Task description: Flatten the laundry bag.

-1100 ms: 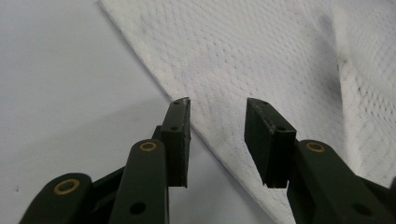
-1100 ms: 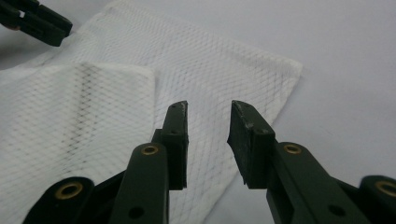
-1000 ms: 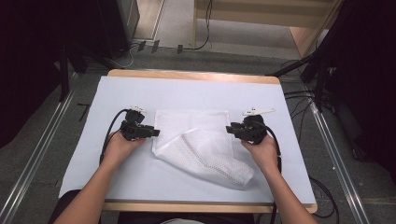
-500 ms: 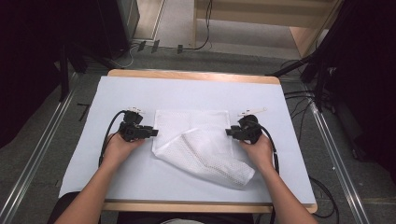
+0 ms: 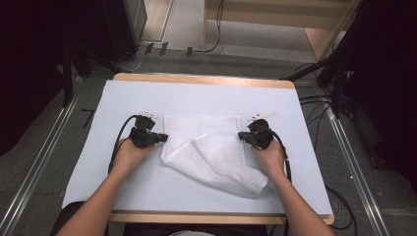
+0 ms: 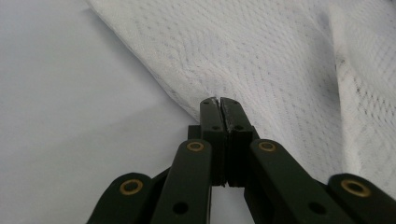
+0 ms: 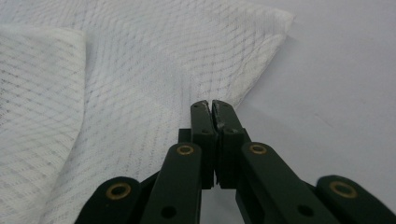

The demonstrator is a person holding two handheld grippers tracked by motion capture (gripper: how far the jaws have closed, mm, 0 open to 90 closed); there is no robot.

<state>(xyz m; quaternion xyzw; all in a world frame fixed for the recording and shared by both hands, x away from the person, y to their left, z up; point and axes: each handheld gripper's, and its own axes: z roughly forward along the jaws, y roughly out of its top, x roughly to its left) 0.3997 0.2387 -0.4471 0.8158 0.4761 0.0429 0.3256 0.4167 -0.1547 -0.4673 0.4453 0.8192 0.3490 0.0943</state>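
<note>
white mesh cloth (image 5: 211, 150), part-folded, mid table (image 5: 78, 167); left gripper (image 5: 162, 138) and right gripper (image 5: 241, 135) just clenched on its side edges.

Left gripper (image 5: 160, 138): jaws, apart a second ago, have just been closing and now meet on the left edge of the white mesh cloth (image 5: 211, 150); in the left gripper view the tips (image 6: 219, 103) pinch the cloth's border, with a thin fold of mesh between them.

Right gripper (image 5: 242, 136): has sunk slightly toward the cloth's right edge since a second ago; jaws have just been closing and are now pressed together on that edge, cloth caught at the tips (image 7: 210, 106) in the right gripper view.
</note>
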